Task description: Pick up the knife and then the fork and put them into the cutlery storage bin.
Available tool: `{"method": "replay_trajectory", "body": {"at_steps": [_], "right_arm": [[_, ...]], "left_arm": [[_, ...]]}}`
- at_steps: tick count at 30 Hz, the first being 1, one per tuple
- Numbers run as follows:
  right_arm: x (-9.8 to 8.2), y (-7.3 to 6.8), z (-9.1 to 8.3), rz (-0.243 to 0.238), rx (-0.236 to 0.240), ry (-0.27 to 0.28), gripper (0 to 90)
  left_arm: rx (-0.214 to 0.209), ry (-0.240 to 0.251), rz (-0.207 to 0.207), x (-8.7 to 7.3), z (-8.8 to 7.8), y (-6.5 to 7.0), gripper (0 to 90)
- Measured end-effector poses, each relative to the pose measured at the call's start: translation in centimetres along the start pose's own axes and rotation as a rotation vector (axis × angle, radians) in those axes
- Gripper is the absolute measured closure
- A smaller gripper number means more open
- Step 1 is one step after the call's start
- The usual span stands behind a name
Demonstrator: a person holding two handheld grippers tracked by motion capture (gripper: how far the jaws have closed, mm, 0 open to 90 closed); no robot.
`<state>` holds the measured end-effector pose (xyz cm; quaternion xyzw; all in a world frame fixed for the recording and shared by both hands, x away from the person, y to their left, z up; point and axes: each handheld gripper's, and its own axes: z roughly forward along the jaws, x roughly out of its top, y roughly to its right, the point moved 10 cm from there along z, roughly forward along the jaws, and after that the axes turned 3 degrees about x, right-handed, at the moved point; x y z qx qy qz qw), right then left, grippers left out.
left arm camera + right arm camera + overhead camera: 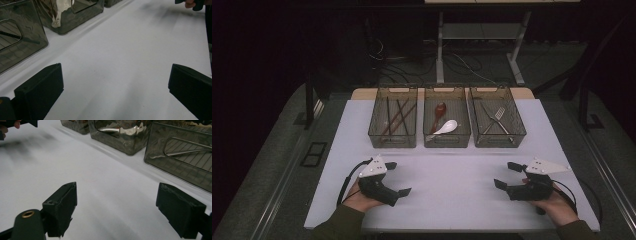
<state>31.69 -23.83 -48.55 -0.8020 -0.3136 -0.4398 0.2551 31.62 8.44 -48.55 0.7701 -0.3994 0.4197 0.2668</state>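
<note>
My left gripper (398, 178) rests low over the front left of the white table (452, 190), held in a hand, jaws wide apart and nothing between them. In the left gripper view its gap (116, 72) frames bare tabletop. My right gripper (506, 175) sits at the front right, likewise open and empty, and its gap (116, 190) also spans bare white surface. The two grippers point inward toward each other. Each gripper view catches the other gripper far off, the right gripper (192, 2) and the left gripper (15, 123).
Three smoky translucent bins line the table's back. The left bin (377, 135) holds chopsticks (396, 117), the middle bin (428, 137) a brown spoon (439, 109) and a white spoon (447, 127), the right bin (517, 132) forks (498, 116). Dark floor with cables and table legs lies beyond.
</note>
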Motion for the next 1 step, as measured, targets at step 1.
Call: {"method": "replay_trajectory", "body": {"at_steps": [1], "right_arm": [[-0.01, 0.00, -0.01, 0.001, 0.001, -0.001, 17.2]], "left_arm": [[0.000, 0.000, 0.000, 0.00, 0.00, -0.01, 0.0]]}}
